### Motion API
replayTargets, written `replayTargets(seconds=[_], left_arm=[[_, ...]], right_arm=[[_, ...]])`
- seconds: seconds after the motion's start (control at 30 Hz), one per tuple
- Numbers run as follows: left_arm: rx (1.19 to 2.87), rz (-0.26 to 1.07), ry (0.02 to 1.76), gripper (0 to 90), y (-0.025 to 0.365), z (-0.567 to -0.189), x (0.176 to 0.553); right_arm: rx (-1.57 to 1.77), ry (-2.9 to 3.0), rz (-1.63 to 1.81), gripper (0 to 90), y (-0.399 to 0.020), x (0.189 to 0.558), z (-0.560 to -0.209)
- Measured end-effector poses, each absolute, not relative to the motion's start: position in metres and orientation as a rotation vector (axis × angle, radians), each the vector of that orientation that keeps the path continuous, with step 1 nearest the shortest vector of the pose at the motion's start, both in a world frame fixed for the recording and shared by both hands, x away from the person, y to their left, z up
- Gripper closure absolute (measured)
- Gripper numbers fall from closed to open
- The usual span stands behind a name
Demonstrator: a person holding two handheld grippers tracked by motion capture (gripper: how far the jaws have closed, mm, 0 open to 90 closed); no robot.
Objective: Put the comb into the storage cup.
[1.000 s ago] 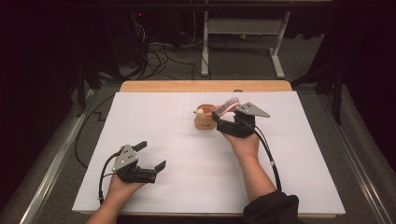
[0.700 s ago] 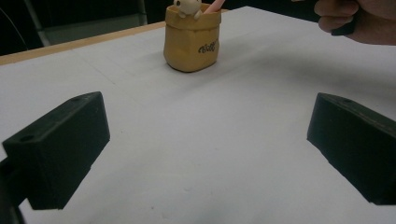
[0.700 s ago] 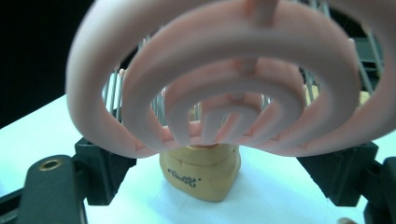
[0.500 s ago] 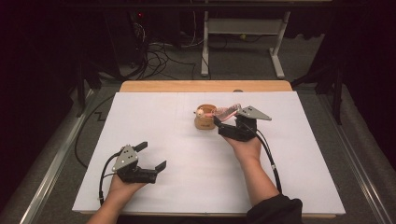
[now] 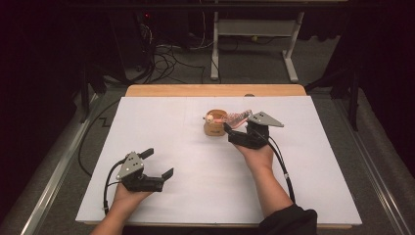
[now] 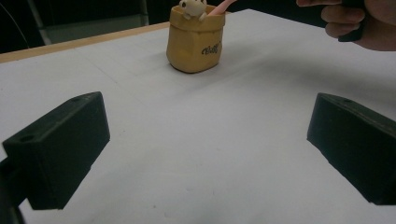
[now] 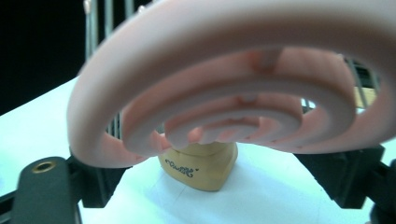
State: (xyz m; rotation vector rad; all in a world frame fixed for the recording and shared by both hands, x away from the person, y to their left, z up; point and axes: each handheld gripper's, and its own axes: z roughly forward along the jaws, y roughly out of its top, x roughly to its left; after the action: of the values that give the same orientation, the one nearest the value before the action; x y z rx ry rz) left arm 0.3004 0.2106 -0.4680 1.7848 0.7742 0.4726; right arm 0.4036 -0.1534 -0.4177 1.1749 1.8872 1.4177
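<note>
Over the far middle of the bench (image 5: 161, 122), your right gripper (image 5: 234, 128) clasps the pink spiral silicone mat (image 7: 224, 93) tilted just above the tan sack-shaped cup (image 5: 214, 125), seemingly to feed it in, while your left gripper (image 5: 159, 164) rests released nearby.

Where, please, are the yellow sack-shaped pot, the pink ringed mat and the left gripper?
yellow sack-shaped pot (image 6: 195, 49): left gripper view, front wall.
pink ringed mat (image 7: 219, 32): right gripper view, outer ring.
left gripper (image 5: 157, 163): high view, midway between fingertips.
</note>
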Motion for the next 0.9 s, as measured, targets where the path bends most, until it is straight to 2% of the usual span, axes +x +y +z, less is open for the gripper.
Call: replayTargets(seconds=[0.13, 0.27, 0.9], left_arm=[[1.786, 0.473, 0.771, 0.0, 0.2096, -0.4679, 0.3002], [1.782, 0.474, 0.774, 0.0, 0.2099, -0.4678, 0.3005], [1.777, 0.466, 0.785, 0.0, 0.2121, -0.4676, 0.3019]], right_arm=[[1.171, 1.887, 1.42, 10.2, -0.1538, 0.4044, -0.4174], [1.192, 1.89, 1.425, 0.1, -0.1557, 0.4065, -0.4178], [1.156, 1.891, 1.425, 0.0, -0.1567, 0.4027, -0.4138]])
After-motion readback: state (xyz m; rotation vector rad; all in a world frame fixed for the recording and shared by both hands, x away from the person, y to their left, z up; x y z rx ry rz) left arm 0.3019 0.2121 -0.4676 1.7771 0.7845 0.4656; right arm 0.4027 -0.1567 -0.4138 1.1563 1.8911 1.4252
